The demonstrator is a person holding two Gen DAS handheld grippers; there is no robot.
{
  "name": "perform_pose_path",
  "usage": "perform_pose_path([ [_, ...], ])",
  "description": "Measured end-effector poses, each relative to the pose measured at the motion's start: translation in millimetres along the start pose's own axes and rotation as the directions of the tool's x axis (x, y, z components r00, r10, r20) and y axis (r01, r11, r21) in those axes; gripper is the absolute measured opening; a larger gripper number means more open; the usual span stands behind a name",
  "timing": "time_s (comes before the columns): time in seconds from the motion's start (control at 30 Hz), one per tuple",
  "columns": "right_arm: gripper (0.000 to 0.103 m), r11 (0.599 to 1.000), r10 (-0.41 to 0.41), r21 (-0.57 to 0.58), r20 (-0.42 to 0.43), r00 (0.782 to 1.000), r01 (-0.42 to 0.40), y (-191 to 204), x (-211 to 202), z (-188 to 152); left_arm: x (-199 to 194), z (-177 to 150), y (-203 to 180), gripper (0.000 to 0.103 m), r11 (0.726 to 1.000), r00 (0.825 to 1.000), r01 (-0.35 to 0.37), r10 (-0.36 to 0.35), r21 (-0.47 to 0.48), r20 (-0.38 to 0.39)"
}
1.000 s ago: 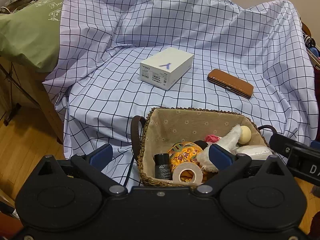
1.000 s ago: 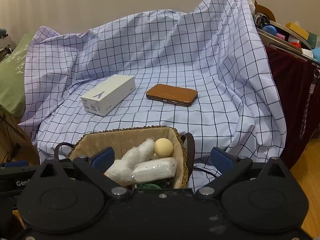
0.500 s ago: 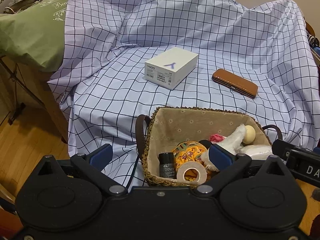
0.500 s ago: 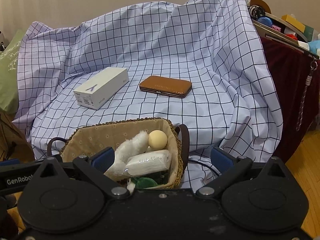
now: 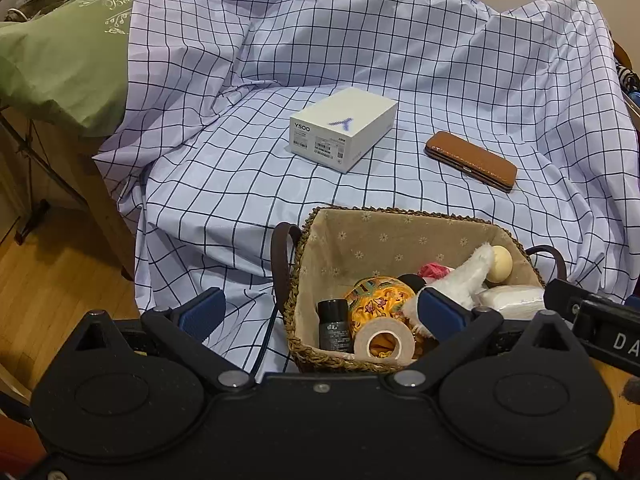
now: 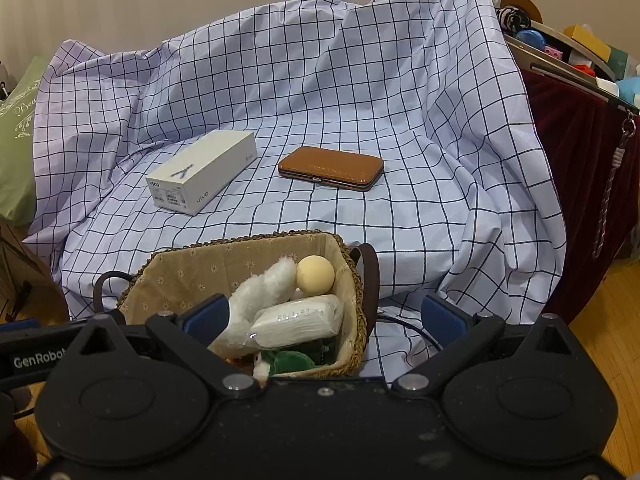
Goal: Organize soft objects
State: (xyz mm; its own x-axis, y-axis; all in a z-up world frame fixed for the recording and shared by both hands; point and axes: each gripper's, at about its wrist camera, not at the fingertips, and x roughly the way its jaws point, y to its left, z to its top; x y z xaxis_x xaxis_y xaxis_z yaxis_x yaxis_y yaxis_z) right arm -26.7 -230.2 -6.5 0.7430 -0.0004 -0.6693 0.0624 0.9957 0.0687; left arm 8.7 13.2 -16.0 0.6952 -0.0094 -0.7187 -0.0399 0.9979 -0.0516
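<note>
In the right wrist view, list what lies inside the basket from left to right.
White fluffy toy → wrapped tissue pack → pale yellow ball, all inside the woven basket. The green item at the bottom is left out, since it lies under the others.

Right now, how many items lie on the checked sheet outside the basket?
2: the white phone box left of centre, and the brown case to its right, both behind the basket. Folds may hide others.
</note>
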Motion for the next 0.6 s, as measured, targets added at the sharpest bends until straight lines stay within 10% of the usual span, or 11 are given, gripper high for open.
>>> perform_pose_path([
  [0.6, 0.103, 1.000, 0.001, 0.005, -0.016, 1.000, -0.001, -0.8, 2.7, 0.8, 0.7, -0.3, -0.1, 0.100, 1.000, 1.000, 0.000, 0.000, 0.001, -0.003],
])
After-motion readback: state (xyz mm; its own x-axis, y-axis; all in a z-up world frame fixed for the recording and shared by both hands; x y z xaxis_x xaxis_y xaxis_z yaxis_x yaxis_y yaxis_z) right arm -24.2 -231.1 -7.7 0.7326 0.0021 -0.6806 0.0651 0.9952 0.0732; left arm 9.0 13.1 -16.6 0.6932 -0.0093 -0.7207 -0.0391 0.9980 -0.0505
